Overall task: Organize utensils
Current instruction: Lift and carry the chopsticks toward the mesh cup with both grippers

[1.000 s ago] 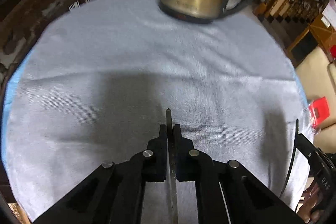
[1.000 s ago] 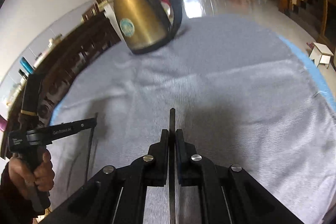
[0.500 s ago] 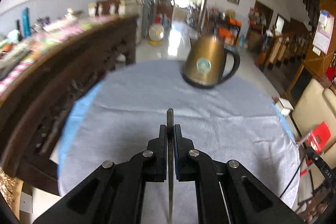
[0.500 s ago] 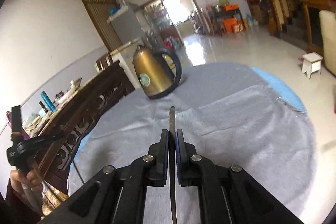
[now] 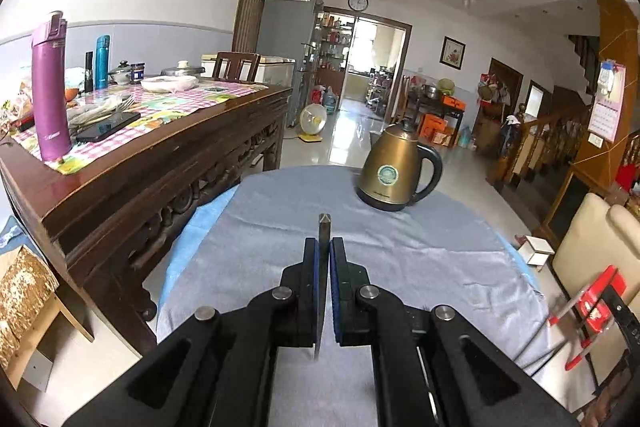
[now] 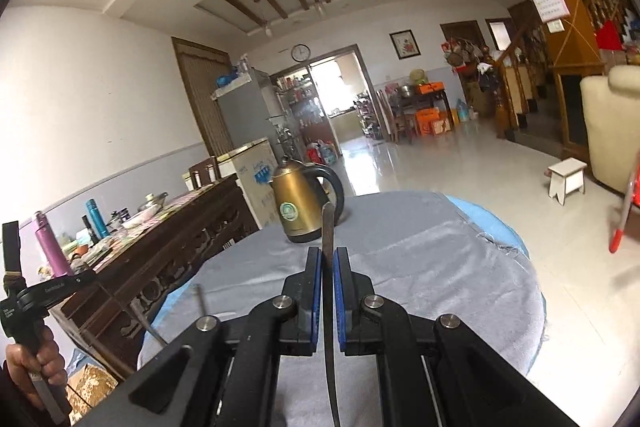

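Note:
My left gripper (image 5: 323, 245) is shut on a thin flat metal utensil (image 5: 323, 223), seen edge-on, whose end pokes out past the pads. My right gripper (image 6: 327, 254) is shut on a similar thin metal utensil (image 6: 328, 227) that sticks up between its blue pads. What kind of utensil each one is cannot be told. Both grippers hang above the round table's grey cloth (image 5: 400, 267) and point toward the room. In the right wrist view the left gripper's body (image 6: 28, 301) shows at the left edge, held by a hand (image 6: 38, 361).
A brass-coloured kettle (image 5: 394, 173) stands at the table's far side. A dark wooden sideboard (image 5: 132, 171) to the left carries a purple flask (image 5: 50, 91), a phone, bowls and loose cutlery (image 5: 106, 107). A cream chair (image 5: 592, 239) stands at the right.
Both grippers have risen and tipped upward, so the views swing from the tablecloth to the whole room. Each stays shut on its utensil. The kettle now looks farther off.

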Available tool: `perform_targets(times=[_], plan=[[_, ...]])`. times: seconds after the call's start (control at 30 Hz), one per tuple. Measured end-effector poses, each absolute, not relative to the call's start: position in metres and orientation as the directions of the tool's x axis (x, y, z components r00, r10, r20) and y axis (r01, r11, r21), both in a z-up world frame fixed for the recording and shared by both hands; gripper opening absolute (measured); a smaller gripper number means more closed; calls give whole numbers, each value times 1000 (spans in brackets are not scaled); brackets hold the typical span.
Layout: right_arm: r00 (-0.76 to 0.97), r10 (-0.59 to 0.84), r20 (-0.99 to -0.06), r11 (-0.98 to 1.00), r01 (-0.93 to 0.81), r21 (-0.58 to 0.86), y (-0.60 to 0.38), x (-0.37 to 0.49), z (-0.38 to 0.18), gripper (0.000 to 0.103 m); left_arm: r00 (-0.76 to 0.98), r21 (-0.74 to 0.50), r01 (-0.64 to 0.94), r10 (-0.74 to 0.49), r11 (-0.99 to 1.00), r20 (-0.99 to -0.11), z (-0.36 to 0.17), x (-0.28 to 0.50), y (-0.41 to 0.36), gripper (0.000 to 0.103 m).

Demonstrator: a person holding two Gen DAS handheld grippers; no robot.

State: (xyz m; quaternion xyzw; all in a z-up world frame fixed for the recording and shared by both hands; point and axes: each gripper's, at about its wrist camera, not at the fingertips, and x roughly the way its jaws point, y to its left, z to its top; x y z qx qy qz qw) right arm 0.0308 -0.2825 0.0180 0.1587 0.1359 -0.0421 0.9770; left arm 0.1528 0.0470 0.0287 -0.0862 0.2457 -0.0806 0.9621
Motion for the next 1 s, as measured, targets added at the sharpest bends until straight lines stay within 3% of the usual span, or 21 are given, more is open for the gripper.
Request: perform_targets(times=[0.43,1.0], plan=[[960,22,-278,969,48,241,-241,19,22,7,857,-224,114,-210,968,-470,30,132,58,5],[966,88,-242,973,-31,228,-213,-4,42,7,895,-191,123,-192,974,-402,59,103,56,5]])
